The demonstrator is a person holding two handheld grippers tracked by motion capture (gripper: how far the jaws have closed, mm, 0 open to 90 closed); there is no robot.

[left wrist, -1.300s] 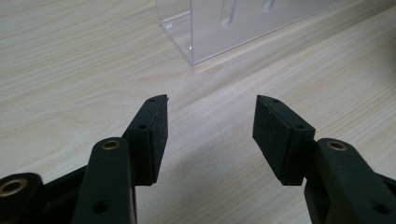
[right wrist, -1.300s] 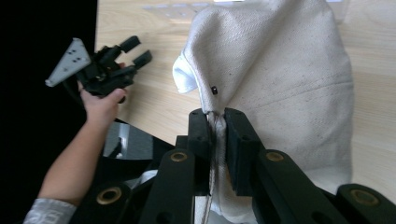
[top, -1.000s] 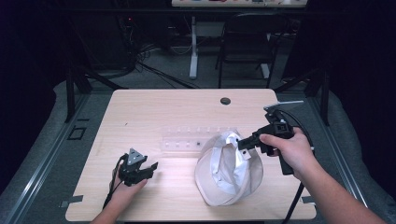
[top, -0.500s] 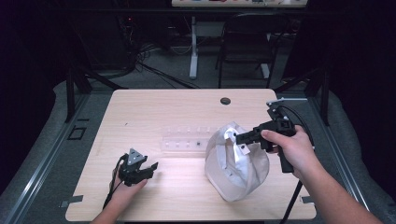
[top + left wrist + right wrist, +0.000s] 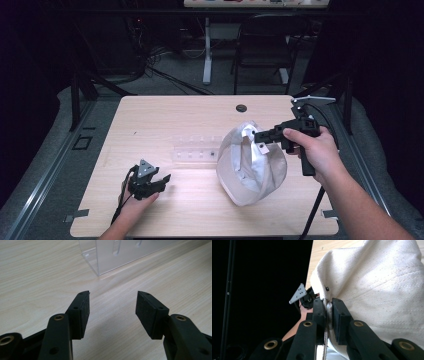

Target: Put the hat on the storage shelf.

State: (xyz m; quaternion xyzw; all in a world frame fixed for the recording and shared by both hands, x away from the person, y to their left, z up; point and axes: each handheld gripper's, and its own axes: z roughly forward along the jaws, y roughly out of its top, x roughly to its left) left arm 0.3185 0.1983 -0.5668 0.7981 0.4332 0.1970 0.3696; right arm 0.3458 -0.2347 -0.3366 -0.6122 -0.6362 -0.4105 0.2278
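Note:
A white cloth cap (image 5: 252, 165) hangs over the right half of the wooden table (image 5: 165, 115), its lower part touching the tabletop. My right gripper (image 5: 261, 137) is shut on the cap's upper edge. In the right gripper view the jaws (image 5: 328, 307) pinch a seam of the cream fabric (image 5: 382, 285). My left gripper (image 5: 162, 180) rests on the table at the front left, held by a hand. Its jaws stand open (image 5: 112, 312) with nothing between them, pointing toward a clear plastic holder (image 5: 120, 252).
The clear plastic holder (image 5: 197, 150) lies in the middle of the table, just left of the cap. A black round grommet (image 5: 241, 108) sits near the far edge. A chair (image 5: 265, 45) and a desk leg (image 5: 206, 50) stand on the dark floor beyond.
The right gripper has pulled the cap up and slightly to the right, so it hangs more upright than before. The left gripper has stayed in place.

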